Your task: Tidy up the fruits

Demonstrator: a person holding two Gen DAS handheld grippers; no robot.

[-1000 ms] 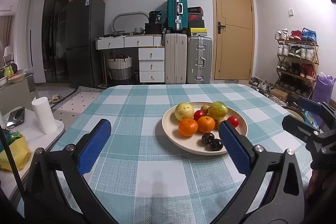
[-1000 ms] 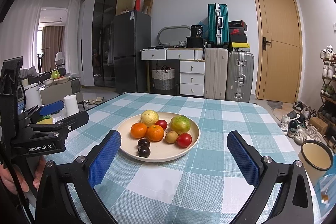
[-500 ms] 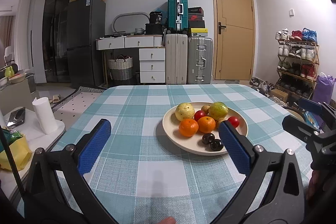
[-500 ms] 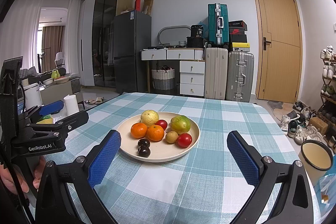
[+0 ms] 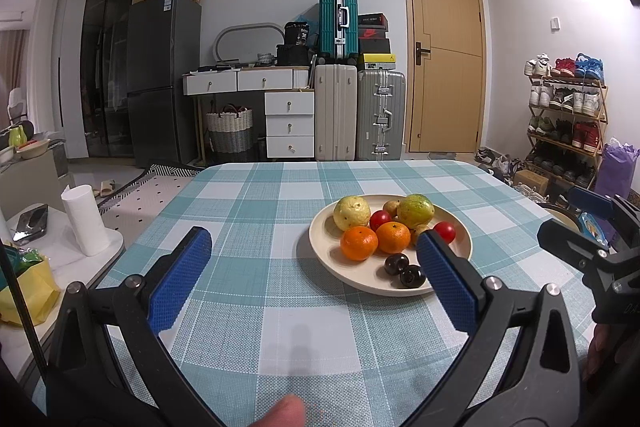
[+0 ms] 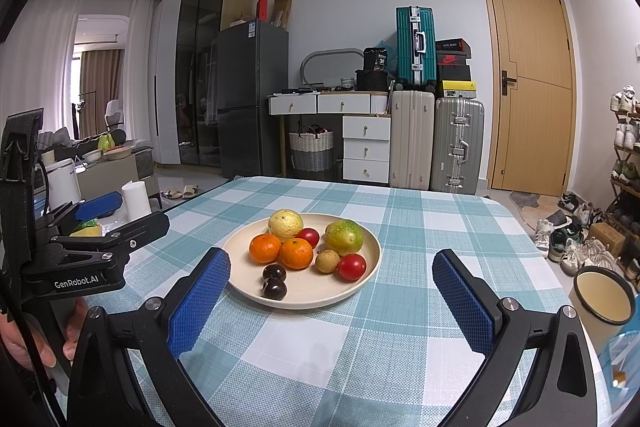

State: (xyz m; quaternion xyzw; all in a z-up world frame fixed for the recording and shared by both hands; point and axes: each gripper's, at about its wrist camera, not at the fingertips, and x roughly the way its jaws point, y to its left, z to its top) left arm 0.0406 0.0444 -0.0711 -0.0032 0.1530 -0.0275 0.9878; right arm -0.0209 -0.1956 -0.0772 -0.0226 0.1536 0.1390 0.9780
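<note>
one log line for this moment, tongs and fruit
left tongs open | right tongs open | fruit all on plate | nothing gripped

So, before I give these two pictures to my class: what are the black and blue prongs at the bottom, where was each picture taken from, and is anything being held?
There is no robot. A person holds a two-finger gripper in each hand, each with a fisheye camera looking along its blue-padded jaws. One picture comes from the left gripper, the other from the right gripper. Each also catches the other tool at its edge. Both stand wide open and hold nothing. On the checked tablecloth sits a cream plate with two oranges, two red tomatoes, a yellow fruit, a green fruit and two dark plums.
</note>
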